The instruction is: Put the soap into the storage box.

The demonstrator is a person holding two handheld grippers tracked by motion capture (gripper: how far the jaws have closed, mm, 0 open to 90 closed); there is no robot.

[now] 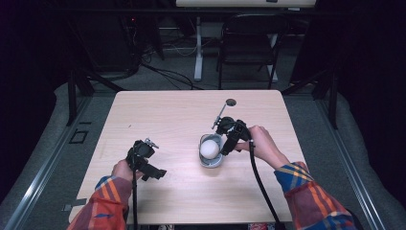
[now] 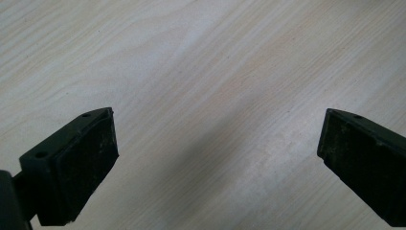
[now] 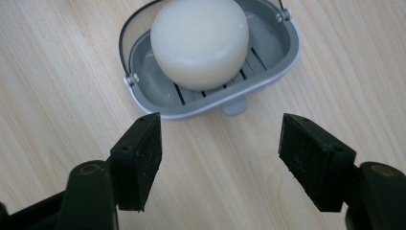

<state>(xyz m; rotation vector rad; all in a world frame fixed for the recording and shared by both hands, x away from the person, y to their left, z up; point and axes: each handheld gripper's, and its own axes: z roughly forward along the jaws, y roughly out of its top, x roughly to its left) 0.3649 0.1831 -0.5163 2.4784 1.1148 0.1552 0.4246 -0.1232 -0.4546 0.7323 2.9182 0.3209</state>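
From the high view, the right hand-held gripper (image 1: 225,143) sits just beside the grey soap dish (image 1: 211,160) holding a round white soap (image 1: 209,148); a careless push could slide the dish toward the worktop (image 1: 158,115) front edge. The left side lies bare.

In the left gripper view, the left hand-held gripper (image 2: 215,158) gapes over bare wood.

In the right gripper view, jaws stand apart before the dish; the smooth soap might slip.

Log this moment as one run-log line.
left hand-held gripper: open, over bare table | right hand-held gripper: open, beside soap dish | soap: in dish
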